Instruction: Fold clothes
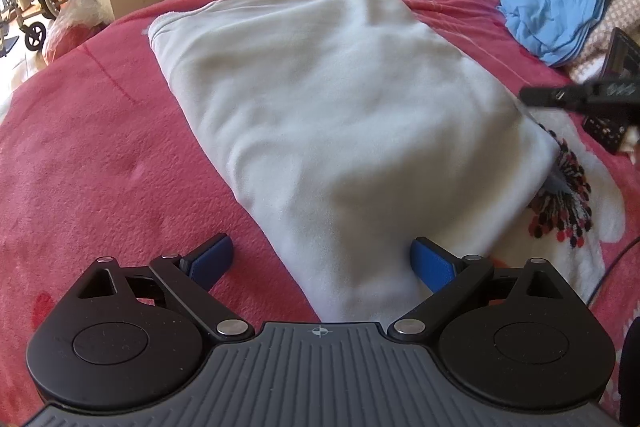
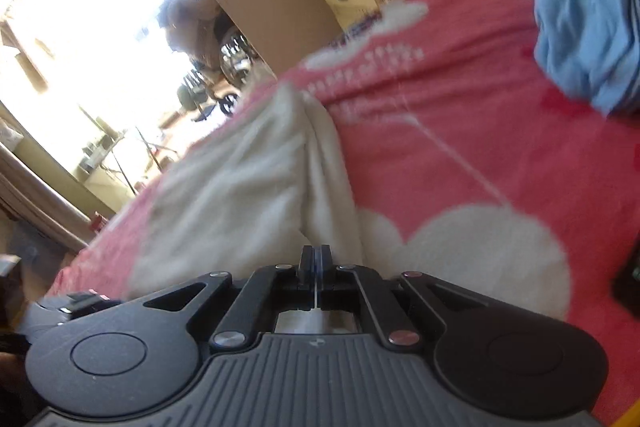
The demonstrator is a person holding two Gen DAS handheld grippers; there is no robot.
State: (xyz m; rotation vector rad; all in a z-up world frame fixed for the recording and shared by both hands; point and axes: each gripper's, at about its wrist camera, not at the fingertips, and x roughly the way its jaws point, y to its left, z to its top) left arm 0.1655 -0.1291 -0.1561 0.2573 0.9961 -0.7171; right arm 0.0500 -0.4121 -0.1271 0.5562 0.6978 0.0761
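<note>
1. White garment (image 1: 340, 107) lies folded flat on the pink bedspread (image 1: 100, 147), running diagonally; its near end is cut off behind the left gripper's body.
2. Left gripper (image 1: 322, 259): jaws wide apart, nothing held; they straddle the garment's near end, contact unclear.
3. Right gripper (image 2: 316, 255): jaws fully together. White cloth bunches right at the tips; whether any is pinched can't be told, view is motion-blurred.
4. In the left view the right gripper enters from the right edge, blurred, at the garment's right side.
5. Blue clothes (image 1: 556, 11) piled far right, partly cut off.
</note>
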